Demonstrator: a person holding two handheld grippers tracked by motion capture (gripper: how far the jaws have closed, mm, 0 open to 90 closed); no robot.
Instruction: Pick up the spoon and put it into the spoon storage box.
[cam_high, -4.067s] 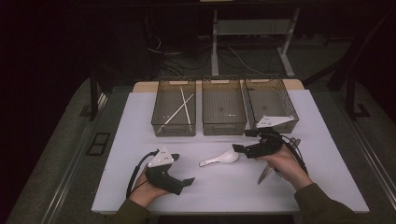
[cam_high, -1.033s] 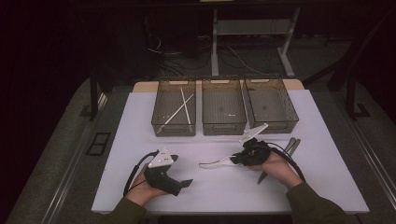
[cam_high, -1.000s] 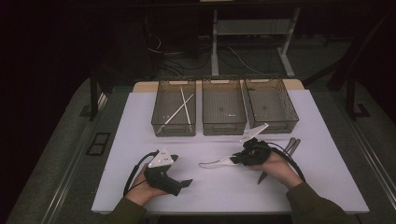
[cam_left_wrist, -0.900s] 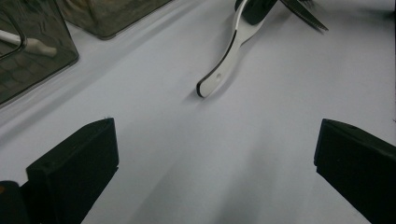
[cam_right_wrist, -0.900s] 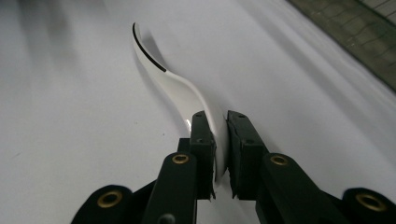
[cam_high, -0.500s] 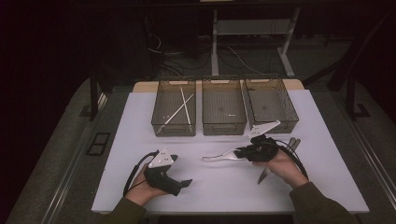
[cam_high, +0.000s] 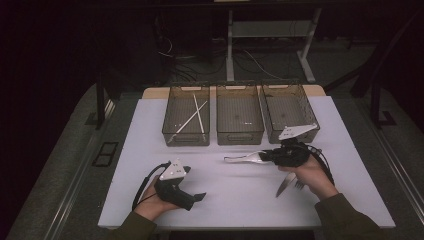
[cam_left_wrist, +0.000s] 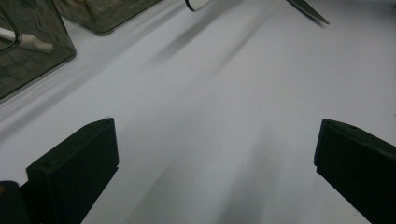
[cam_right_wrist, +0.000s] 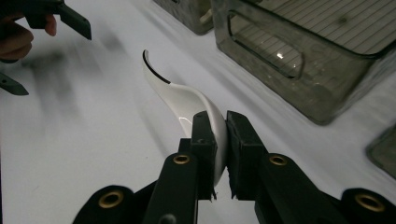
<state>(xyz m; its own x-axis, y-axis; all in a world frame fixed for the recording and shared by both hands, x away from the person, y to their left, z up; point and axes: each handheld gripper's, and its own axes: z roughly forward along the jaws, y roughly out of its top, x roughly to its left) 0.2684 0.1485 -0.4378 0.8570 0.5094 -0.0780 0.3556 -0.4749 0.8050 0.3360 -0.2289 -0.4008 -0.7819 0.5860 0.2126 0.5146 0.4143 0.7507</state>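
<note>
My right gripper (cam_high: 265, 156) (cam_right_wrist: 218, 140) is shut on the bowl end of a white spoon (cam_high: 244, 159) (cam_right_wrist: 184, 98). It holds the spoon just above the white table (cam_high: 235, 195), in front of the middle bin (cam_high: 239, 116), with the handle pointing left. My left gripper (cam_high: 194, 198) (cam_left_wrist: 215, 154) rests near the table's front left in the person's hand, its jaws wide open over bare table with nothing between them.
Three clear bins stand in a row at the back; the left bin (cam_high: 186, 117) holds white chopsticks (cam_high: 195, 116), the right bin (cam_high: 290, 107) stands behind my right hand. A knife and fork (cam_high: 287, 185) lie on the table under the right hand.
The spoon, lying on the table four seconds ago, is now gripped. Over the last second my right gripper carried it up and to the right. The left gripper stayed put.
</note>
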